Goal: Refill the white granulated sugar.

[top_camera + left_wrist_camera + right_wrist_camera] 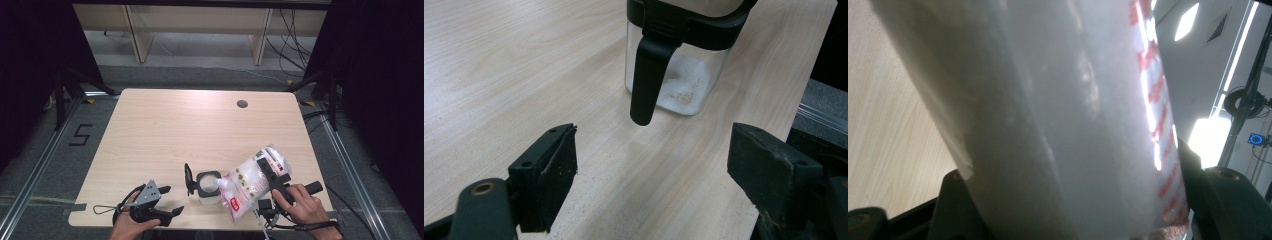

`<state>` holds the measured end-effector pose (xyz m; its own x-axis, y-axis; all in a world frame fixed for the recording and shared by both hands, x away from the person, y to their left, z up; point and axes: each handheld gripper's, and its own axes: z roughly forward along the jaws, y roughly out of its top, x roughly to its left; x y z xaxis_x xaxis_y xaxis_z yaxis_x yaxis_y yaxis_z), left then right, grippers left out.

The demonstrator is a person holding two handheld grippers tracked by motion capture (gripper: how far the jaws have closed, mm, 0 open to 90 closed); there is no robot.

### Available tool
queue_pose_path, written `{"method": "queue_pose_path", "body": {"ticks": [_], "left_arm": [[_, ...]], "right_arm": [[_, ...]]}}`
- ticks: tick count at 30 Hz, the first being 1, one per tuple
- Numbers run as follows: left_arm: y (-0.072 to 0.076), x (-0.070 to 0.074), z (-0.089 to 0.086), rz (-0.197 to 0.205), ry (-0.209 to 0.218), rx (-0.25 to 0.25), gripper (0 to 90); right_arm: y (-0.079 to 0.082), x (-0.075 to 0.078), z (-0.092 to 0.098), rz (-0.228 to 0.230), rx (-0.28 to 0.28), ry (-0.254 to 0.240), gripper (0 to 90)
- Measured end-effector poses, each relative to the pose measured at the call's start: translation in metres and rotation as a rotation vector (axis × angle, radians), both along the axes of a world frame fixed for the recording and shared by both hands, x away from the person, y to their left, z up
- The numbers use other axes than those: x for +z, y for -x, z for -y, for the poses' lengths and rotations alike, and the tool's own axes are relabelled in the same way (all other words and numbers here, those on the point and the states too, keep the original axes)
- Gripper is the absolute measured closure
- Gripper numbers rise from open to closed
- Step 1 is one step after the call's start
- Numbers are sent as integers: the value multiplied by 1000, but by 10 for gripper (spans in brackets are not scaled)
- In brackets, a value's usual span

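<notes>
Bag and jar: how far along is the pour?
Done: the jar stands near the table's front edge with its lid flipped open, and some white grains already lie at its bottom. In hand: the right gripper clamps the bag, tilted with its lower end beside the jar's mouth. Left: most of the contents remain in the bag; the left gripper rests open, apart from the jar.

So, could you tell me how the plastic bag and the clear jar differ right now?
The plastic bag is soft, red-printed and tilted, with the right gripper clamped on it; the clear jar is rigid, black-rimmed and stands upright on the table, untouched. The bag looks full, while the jar holds only a shallow layer. Both hold white granules.
</notes>
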<state>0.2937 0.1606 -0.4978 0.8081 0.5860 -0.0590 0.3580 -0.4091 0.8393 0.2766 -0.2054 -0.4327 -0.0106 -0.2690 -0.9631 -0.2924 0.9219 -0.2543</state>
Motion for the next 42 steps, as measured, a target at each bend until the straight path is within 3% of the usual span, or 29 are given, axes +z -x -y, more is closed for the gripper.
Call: {"method": "queue_pose_path", "body": {"ticks": [5, 6, 8, 9, 11, 12, 14, 18, 19, 22, 23, 25, 26, 28, 29, 33, 34, 36, 42], "left_arm": [[2, -1, 2, -15, 44, 18, 193], [0, 0, 0, -1, 1, 2, 193], [1, -1, 1, -12, 31, 15, 194], [2, -1, 2, -22, 40, 22, 193], [1, -1, 1, -11, 24, 19, 193], [2, -1, 3, -27, 58, 32, 193], [2, -1, 3, -23, 55, 31, 194], [1, 0, 1, -8, 42, 28, 194], [1, 0, 1, -10, 40, 26, 194], [1, -1, 1, -11, 53, 34, 193], [1, -1, 1, -11, 52, 34, 194], [1, -1, 1, -11, 52, 33, 194], [1, 0, 0, -11, 28, 30, 194], [1, 0, 0, -2, 24, 19, 194], [1, 0, 1, -4, 39, 25, 194], [2, -1, 1, -12, 52, 31, 194], [1, 0, 0, -9, 38, 23, 194], [1, -1, 1, -12, 51, 31, 194], [0, 0, -1, -8, 29, 17, 194]], "right_arm": [[-1, 4, 0, 19, 29, 40, 409], [-1, 4, 0, 13, 22, 43, 409], [-1, 5, -2, 19, 22, 61, 409], [1, 2, -2, 14, 12, 28, 409], [1, 0, -2, 1, 5, 10, 409], [0, 0, -4, 4, 19, 23, 409], [0, 1, -5, 20, 38, 57, 408], [0, -1, -3, 5, 22, 31, 408], [0, 2, -4, 12, 34, 56, 408], [1, 1, -2, 4, 4, 9, 408], [1, 3, -3, 15, 22, 33, 408], [1, 3, -2, 7, 14, 34, 408], [0, 4, -2, 12, 22, 43, 408], [0, 5, -2, 18, 27, 59, 408], [0, 4, -2, 19, 31, 41, 408], [0, 4, -3, 12, 28, 50, 408], [1, 2, -3, 4, 20, 33, 408], [1, 1, -3, -6, 16, 10, 408], [1, 1, -3, -3, 17, 14, 409]]}}
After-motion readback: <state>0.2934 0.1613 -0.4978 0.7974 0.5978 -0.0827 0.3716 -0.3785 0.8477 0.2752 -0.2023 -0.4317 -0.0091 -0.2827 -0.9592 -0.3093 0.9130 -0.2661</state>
